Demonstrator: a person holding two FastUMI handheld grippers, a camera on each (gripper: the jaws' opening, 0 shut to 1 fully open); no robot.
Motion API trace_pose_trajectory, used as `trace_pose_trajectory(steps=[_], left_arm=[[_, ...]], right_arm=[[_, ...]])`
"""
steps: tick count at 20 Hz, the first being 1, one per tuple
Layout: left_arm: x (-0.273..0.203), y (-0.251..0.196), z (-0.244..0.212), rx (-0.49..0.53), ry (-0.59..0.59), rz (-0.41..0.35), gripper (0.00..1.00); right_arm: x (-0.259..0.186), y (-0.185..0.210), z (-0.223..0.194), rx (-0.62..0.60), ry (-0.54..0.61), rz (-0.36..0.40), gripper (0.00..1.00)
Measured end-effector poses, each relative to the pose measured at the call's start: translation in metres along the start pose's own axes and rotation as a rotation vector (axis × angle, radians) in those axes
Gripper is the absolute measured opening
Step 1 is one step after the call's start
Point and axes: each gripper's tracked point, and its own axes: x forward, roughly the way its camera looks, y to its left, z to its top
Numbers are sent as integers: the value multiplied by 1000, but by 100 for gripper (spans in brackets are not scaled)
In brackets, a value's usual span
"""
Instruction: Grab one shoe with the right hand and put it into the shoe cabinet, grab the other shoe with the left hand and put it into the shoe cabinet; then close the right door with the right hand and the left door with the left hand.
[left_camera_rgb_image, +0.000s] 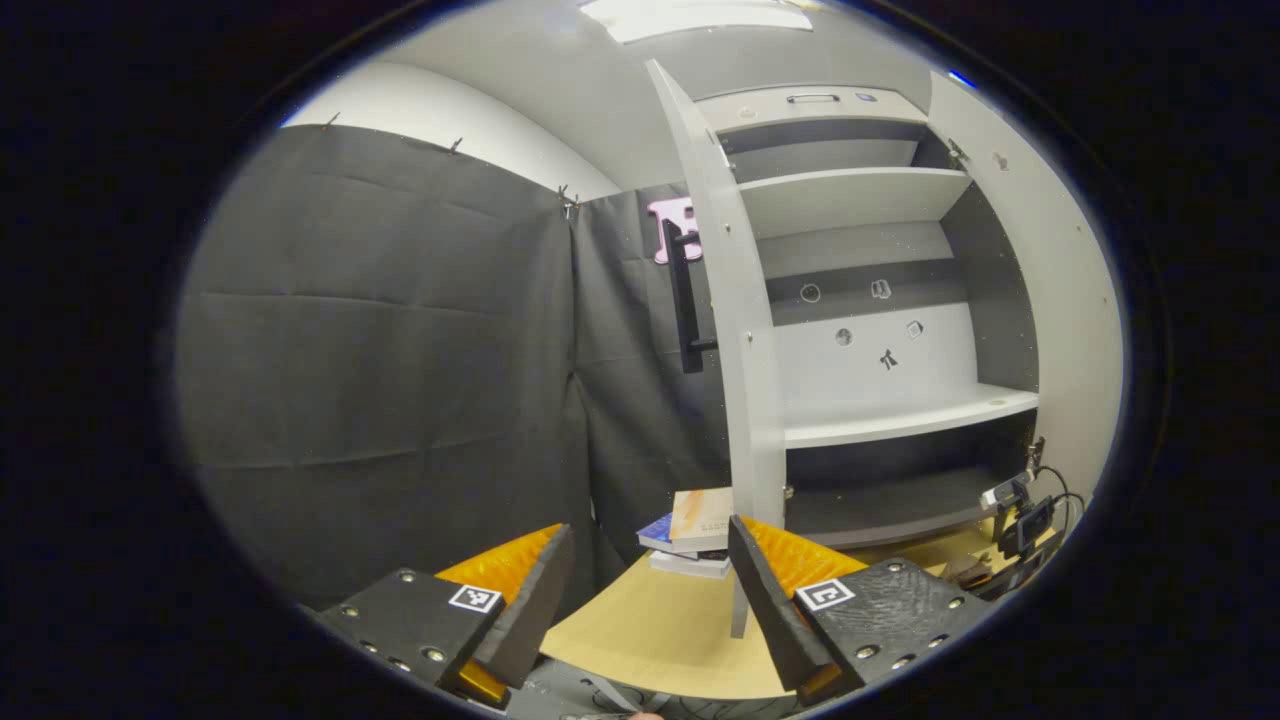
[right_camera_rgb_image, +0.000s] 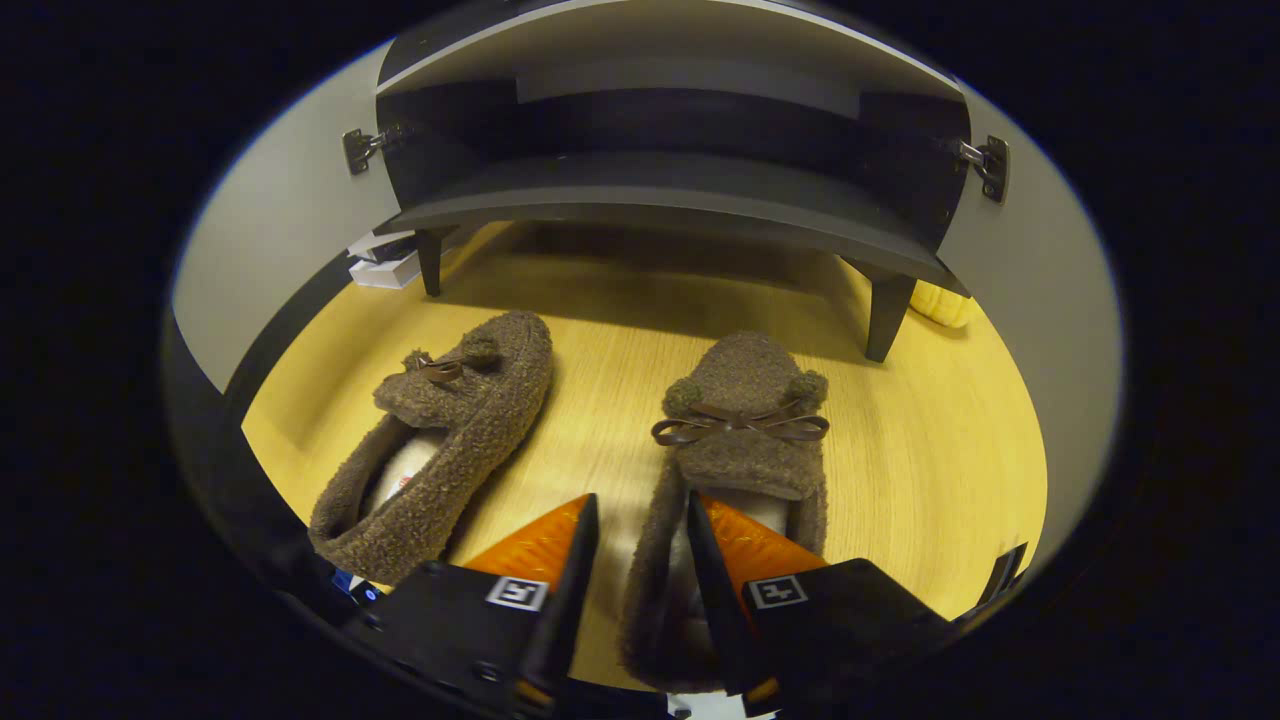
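Observation:
Two brown fuzzy shoes with bows lie side by side on the wooden tabletop (right_camera_rgb_image: 600, 340), toes toward the shoe cabinet (right_camera_rgb_image: 660, 200). My right gripper (right_camera_rgb_image: 641, 497) is low over the right shoe (right_camera_rgb_image: 745, 440). One finger is inside its opening and the other outside its left wall, with a strip of wood showing between that finger and the shoe. The left shoe (right_camera_rgb_image: 450, 440) lies untouched. My left gripper (left_camera_rgb_image: 648, 527) is held higher, open and holding nothing, facing the cabinet's shelves (left_camera_rgb_image: 900, 415). The left door (left_camera_rgb_image: 735, 330) and the right door (left_camera_rgb_image: 1060, 300) both stand open.
The cabinet stands on short dark legs (right_camera_rgb_image: 885, 315). A stack of books (left_camera_rgb_image: 695, 530) lies on the table by the left door, which carries a black handle (left_camera_rgb_image: 685, 300). Cables and a small device (left_camera_rgb_image: 1020, 510) sit at the right. A yellow object (right_camera_rgb_image: 940, 300) lies behind the right leg.

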Motion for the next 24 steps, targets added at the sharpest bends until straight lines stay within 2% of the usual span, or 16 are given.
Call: trace_pose_trajectory(steps=[1,3,4,5,6,7,9,11,12,17,21,24], left_arm=[[0,0,0,-1,-2,-1,98],[-1,-1,0,-2,-4,-5,97],[0,-2,1,-3,-4,-7,98],[0,-4,0,-5,-4,-11,98],[0,-5,1,-7,-5,-14,98],[-1,-6,1,-11,-7,-18,97],[-3,-11,2,-15,-12,-29,97],[-3,-13,3,-15,-15,-37,98],[-3,-15,3,-16,-15,-42,97],[-8,-25,8,-18,-31,-73,97],[-13,-35,16,-24,-54,-101,97],[-15,-44,22,-37,-69,-122,98]], right_arm=[[-2,2,2,9,4,7,51],[-1,2,1,7,12,19,51],[-2,-8,3,-15,19,-14,51],[-6,-12,3,-6,20,-23,43],[-1,-10,1,5,30,-24,19],[1,-12,3,-1,35,-17,19],[-4,-8,1,54,36,23,3],[-12,-10,6,93,4,42,3],[-16,-10,11,101,-16,44,0],[-45,-9,33,183,-85,108,1],[-75,-5,51,191,-148,147,1],[-100,-10,71,167,-204,147,1]])
